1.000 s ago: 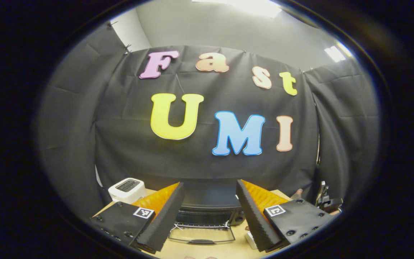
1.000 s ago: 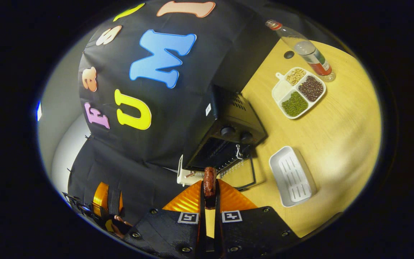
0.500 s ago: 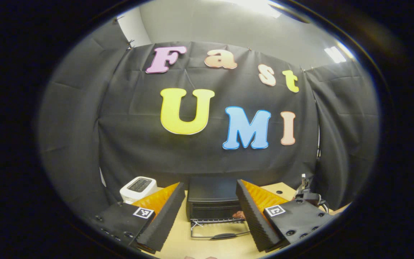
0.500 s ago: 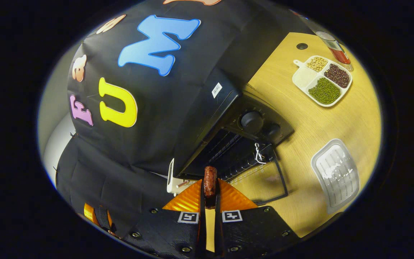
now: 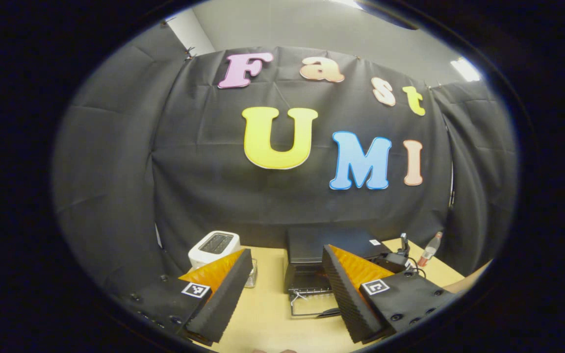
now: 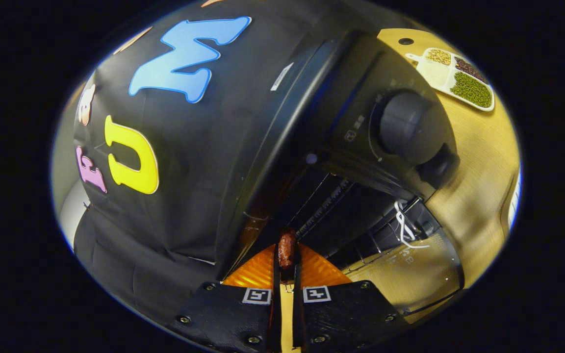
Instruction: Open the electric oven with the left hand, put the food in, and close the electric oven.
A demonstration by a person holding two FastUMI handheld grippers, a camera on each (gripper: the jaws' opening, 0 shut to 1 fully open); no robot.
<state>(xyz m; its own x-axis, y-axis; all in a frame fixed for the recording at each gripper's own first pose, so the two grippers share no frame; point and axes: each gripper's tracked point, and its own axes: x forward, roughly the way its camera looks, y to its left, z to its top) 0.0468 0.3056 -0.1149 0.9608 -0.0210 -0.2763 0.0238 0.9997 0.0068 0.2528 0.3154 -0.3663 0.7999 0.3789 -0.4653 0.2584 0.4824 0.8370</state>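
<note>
Since a second ago, the right tongs point(image 6: 286, 267) have been carried up close to the electric oven point(image 6: 341, 147), whose door point(image 6: 410, 274) lies open. One sausage point(image 6: 286, 247) is pinched between them, its long axis pointing forward into the oven mouth. Two knobs point(image 6: 405, 127) are seen. The left tongs point(image 5: 286, 284) are held spread, well back over the table point(image 5: 268, 314), beside one toaster point(image 5: 213, 246).

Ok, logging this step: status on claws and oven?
Left claw open, back from oven. Right claw shut on sausage at oven mouth. Door down, nothing blocking.
</note>
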